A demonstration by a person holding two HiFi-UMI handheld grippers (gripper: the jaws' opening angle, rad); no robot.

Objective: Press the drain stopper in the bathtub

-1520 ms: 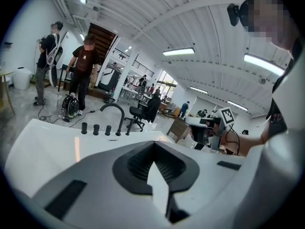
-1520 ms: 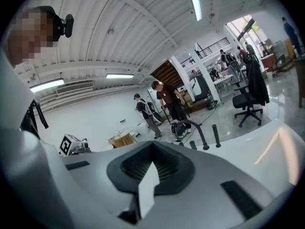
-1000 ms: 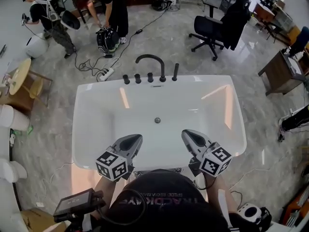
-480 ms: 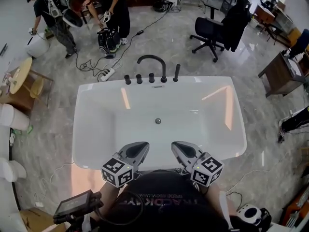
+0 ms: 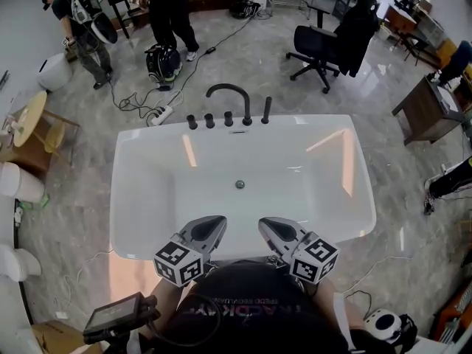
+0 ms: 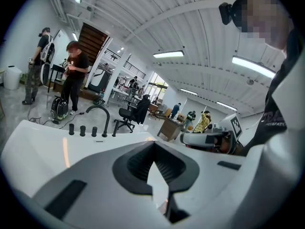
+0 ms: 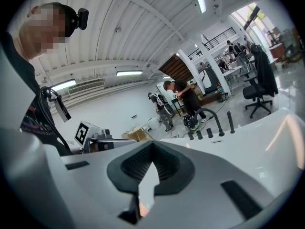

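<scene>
The round metal drain stopper (image 5: 240,184) sits in the middle of the white bathtub's (image 5: 140,153) floor. Both grippers hover over the tub's near rim, close to my body and well short of the stopper. My left gripper (image 5: 218,220) points forward and to the right with its jaws together and nothing between them. My right gripper (image 5: 264,222) mirrors it, pointing forward-left, also shut and empty. In the left gripper view the closed tips (image 6: 153,142) aim over the tub toward the black faucet (image 6: 101,113). The right gripper view shows its closed tips (image 7: 152,143) likewise.
A black arched faucet (image 5: 228,94) with several black knobs lines the tub's far rim. Beyond it stand two people (image 5: 166,6), a bag, cables and a power strip (image 5: 160,113). An office chair (image 5: 332,39) is at the back right, a wooden desk (image 5: 428,109) at the right.
Both grippers have drawn nearer to each other and back toward my body over the near rim. The people at the back have shifted and straightened.
</scene>
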